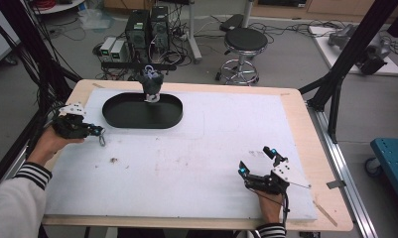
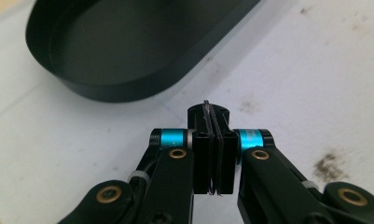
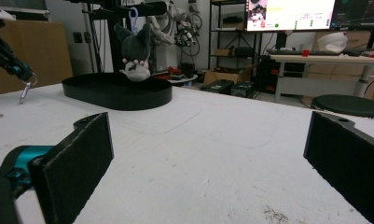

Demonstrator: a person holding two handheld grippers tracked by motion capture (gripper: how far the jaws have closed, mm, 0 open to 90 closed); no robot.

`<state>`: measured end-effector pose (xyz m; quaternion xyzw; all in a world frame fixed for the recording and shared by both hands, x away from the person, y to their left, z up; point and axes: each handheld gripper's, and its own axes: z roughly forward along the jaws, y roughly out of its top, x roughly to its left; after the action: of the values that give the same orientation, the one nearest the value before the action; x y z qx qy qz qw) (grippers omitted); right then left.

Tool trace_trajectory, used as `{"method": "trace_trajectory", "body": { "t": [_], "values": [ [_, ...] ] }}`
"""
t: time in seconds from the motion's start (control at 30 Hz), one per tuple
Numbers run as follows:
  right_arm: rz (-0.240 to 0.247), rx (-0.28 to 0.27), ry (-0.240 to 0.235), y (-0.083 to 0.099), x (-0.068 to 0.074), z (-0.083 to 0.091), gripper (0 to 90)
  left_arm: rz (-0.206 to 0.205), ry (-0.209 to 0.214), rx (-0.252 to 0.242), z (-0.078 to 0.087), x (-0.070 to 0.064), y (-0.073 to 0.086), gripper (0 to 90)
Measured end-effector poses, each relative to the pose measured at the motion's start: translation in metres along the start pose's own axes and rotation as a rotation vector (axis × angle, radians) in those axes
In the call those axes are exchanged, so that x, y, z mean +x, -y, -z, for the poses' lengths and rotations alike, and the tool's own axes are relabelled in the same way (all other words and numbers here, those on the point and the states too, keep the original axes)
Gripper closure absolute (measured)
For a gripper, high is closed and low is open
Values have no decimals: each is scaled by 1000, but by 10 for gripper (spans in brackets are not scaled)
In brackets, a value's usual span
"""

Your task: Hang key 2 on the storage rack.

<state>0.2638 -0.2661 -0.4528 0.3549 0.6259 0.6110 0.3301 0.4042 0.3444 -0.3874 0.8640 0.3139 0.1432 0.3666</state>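
Left gripper (image 1: pixel 98 133) at left edge of high view, jaws pressed together on small metal clip (image 1: pixel 102 140), just off near left end of black oval tray (image 1: pixel 118 118). Tray upper left on white mat (image 1: pixel 196 163). Plush toy (image 1: pixel 151 85) hanging above tray's far rim. Right gripper (image 1: pixel 258 161) lower right, jaws spread wide, nothing between.

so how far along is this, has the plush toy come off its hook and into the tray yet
Not yet. The plush toy hangs by its purple clip from the black bar above the far rim of the black tray, which looks empty. The left gripper is shut beside the tray, with something thin and metallic at its tip. The right gripper rests open near the table's front edge. Unhooking the toy and placing it in the tray appear to remain.
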Motion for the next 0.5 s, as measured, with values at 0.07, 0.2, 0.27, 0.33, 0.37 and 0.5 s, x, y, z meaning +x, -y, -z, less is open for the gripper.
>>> {"method": "trace_trajectory", "body": {
  "t": [0.07,0.2,0.27,0.33,0.37,0.5],
  "values": [
    [0,0,0,0,0,0,6,1,9,-34,3,-1,-2,880],
    [5,-4,1,0,-1,0,6,6,9,-98,9,-5,-6,880],
    [1,-1,2,0,0,0,6,4,12,-119,12,-6,-8,880],
    [0,-2,2,0,0,0,6,13,11,-145,15,-7,-10,880],
    [-1,-2,3,0,-1,0,6,19,11,-159,17,-8,-10,880],
    [-1,-2,2,0,-1,0,6,8,-6,-169,22,-9,-14,880]
  ]
}}
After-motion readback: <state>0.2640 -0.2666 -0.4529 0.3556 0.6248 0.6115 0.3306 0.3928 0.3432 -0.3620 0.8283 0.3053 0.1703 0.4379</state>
